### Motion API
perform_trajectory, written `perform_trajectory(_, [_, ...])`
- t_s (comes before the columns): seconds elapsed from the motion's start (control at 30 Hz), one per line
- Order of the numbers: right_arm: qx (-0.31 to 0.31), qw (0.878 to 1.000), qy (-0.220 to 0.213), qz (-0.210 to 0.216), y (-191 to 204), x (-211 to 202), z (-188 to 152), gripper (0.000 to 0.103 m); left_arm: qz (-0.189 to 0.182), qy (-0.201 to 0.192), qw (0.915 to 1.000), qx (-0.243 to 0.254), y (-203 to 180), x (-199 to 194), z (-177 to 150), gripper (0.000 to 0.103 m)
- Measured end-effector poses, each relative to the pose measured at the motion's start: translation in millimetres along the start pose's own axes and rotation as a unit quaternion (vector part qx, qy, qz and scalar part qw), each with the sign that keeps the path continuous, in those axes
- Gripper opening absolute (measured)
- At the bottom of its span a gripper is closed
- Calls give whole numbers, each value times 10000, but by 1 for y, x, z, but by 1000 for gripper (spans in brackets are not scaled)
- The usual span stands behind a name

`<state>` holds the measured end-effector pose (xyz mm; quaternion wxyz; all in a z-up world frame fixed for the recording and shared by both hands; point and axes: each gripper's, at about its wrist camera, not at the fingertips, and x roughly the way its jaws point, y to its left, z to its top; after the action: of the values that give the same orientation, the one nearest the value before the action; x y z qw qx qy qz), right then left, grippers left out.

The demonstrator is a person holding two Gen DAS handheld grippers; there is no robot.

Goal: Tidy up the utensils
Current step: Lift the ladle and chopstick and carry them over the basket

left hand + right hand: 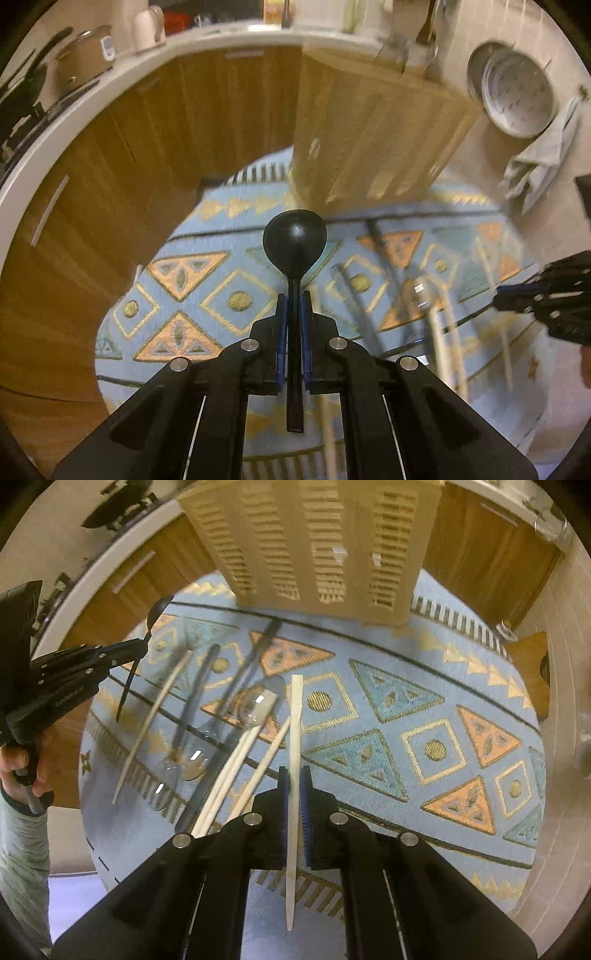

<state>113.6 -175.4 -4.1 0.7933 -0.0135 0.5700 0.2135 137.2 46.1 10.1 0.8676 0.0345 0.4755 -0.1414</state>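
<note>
My left gripper (294,299) is shut on the handle of a black spoon (294,236), bowl pointing away, lifted over the blue patterned rug (207,288). My right gripper (294,775) is shut on a pale cream stick-shaped utensil (296,709) that runs straight out between the blue pads. In the right wrist view the left gripper (142,644) shows at the left edge with the black spoon (157,609) in it. More utensils (221,738) lie on the rug: cream sticks, dark handles and clear spoons. A beige slatted basket (314,542) stands behind them.
Wooden kitchen cabinets (129,147) with a white countertop (92,99) curve round the rug. A pot and a kettle (147,27) stand on the counter. A metal pan (517,96) and a cloth (543,155) hang on the tiled wall. A person's hand and sleeve (22,812) show at left.
</note>
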Motion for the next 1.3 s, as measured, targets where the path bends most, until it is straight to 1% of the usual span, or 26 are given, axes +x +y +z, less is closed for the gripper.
perform_trajectory(0.07, [-108, 9997, -188, 63, 2, -13, -3, 5, -169, -216, 9996, -82, -5, -14, 0, 4])
perform_trajectory(0.17, [-175, 9988, -433, 136, 2, -32, -8, 5, -330, -538, 9980, -59, -11, -33, 1, 4])
perform_trajectory(0.2, [-176, 9984, -504, 166, 3, -36, -9, 5, -375, -614, 9974, -43, -5, -45, 1, 4])
perform_trajectory(0.3, [-214, 9966, -761, 232, 9, -49, -9, 5, -448, -939, 9946, 41, -15, -68, 1, 4])
perform_trajectory(0.4, [-281, 9935, -1060, 311, 12, -65, -7, 5, -486, -1216, 9914, 71, -28, -79, 5, 4])
perform_trajectory(0.47, [-305, 9896, -1328, 461, 14, -78, -6, 5, -597, -1426, 9880, 46, -34, -88, 9, 4])
perform_trajectory(0.5, [-315, 9880, -1430, 489, 13, -83, -5, 5, -677, -1607, 9847, 3, -36, -97, 13, 4])
perform_trajectory(0.57, [-336, 9831, -1701, 580, 15, -95, -2, 5, -831, -1782, 9804, -70, -40, -102, 19, 4])
perform_trajectory(0.63, [-341, 9785, -1917, 677, 16, -106, 1, 5, -990, -2044, 9737, -173, -41, -112, 27, 4])
perform_trajectory(0.73, [-344, 9714, -2235, 729, 16, -119, 7, 5, -1064, -2389, 9650, -186, -47, -121, 37, 4])
perform_trajectory(0.8, [-325, 9657, -2442, 822, 14, -130, 11, 5, -1122, -2500, 9614, -232, -51, -122, 45, 4])
perform_trajectory(0.87, [-314, 9614, -2597, 855, 14, -138, 17, 5, -1115, -2660, 9571, -274, -56, -122, 55, 4])
perform_trajectory(1.0, [-226, 9559, -2804, 847, 10, -150, 32, 5, -1026, -2895, 9513, -274, -65, -119, 74, 4])
perform_trajectory(1.17, [-114, 9516, -2956, 828, 4, -164, 50, 5, -799, -3358, 9382, -253, -68, -112, 96, 4])
perform_trajectory(1.23, [-80, 9491, -3033, 842, 1, -172, 56, 5, -749, -3447, 9352, -315, -65, -108, 103, 4])
perform_trajectory(1.3, [-41, 9455, -3149, 831, -2, -183, 62, 4, -777, -3501, 9327, -381, -62, -102, 112, 4])
